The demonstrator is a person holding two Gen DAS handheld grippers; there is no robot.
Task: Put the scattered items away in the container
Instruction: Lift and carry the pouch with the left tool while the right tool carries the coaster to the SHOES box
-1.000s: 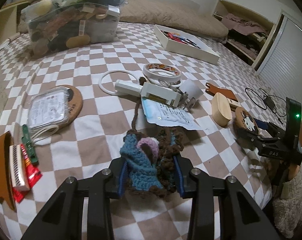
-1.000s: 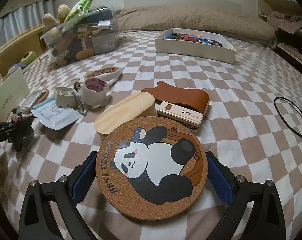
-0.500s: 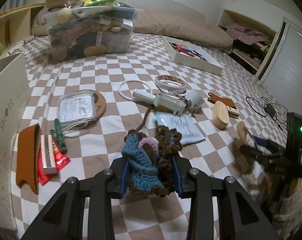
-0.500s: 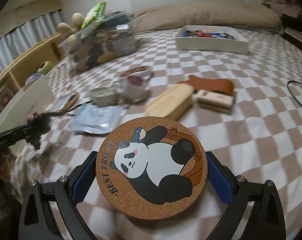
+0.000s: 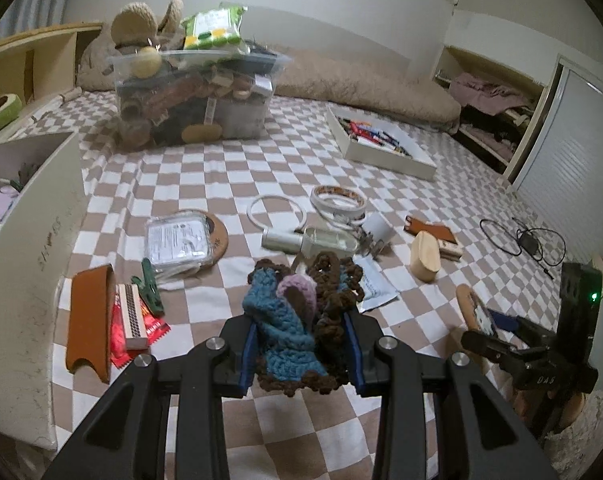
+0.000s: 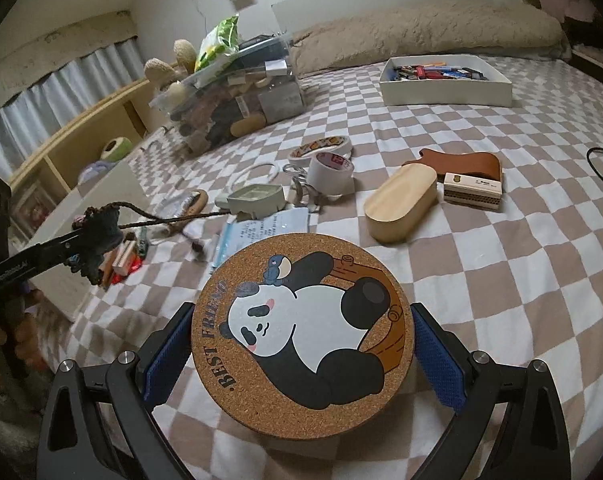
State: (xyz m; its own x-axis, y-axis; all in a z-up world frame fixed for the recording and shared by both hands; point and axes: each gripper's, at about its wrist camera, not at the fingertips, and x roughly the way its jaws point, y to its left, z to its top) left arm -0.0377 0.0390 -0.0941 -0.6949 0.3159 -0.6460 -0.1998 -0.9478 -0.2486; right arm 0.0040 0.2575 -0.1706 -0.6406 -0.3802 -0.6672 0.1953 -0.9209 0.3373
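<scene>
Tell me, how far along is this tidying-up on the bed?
Partly done, it seems. The white box at the left already holds a few things. In hand: the left gripper is shut on a crocheted pouch, and the right gripper on a panda cork coaster. Still scattered on the checked cover: tape rolls, a wooden case, a harmonica and more.

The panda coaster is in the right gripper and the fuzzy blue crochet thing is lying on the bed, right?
Not quite. The right gripper does hold the panda coaster, but the left wrist view shows the crochet thing clamped in the left gripper, not lying on the bed.
</scene>
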